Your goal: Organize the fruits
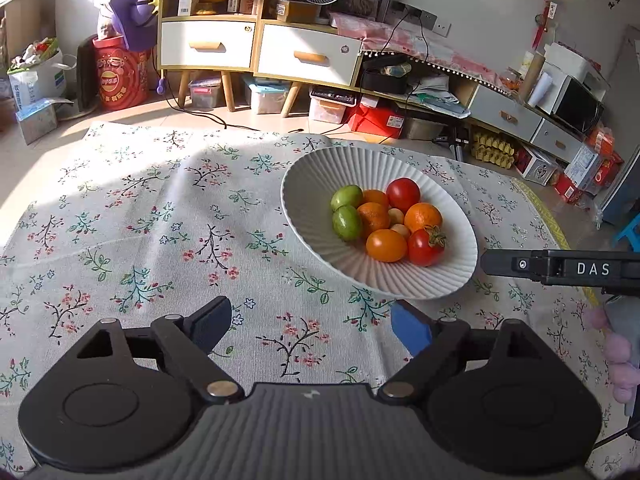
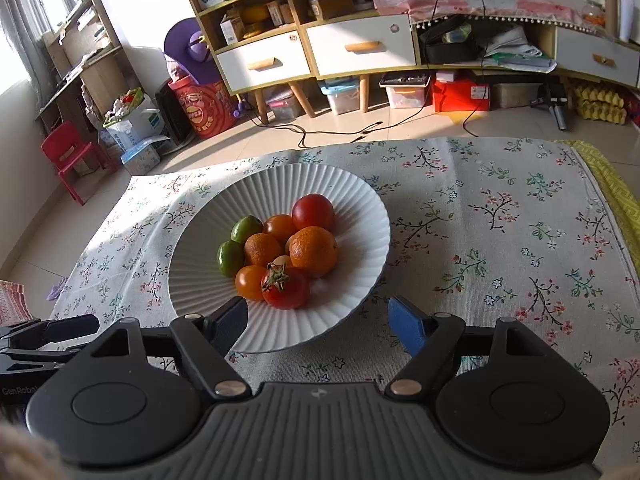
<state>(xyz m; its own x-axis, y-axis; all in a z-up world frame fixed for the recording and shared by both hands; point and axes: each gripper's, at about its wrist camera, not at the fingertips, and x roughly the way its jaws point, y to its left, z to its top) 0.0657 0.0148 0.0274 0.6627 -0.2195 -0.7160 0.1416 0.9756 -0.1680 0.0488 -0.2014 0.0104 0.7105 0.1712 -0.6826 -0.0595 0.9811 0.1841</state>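
Both my grippers hang above the floral cloth on the tabletop, holding nothing. Left gripper: fingers spread wide, only cloth between them. Right gripper: also spread wide, its dark left finger over the near rim of the white ribbed bowl, its blue finger just off the rim over the cloth.

All the fruit sits in a heap in the bowl: two green fruits on the left side, touching; two oranges in the middle; a red tomato at the far side; a stemmed red tomato nearest my right gripper, with an orange tomato just beside it. A small pale fruit is wedged between the oranges.
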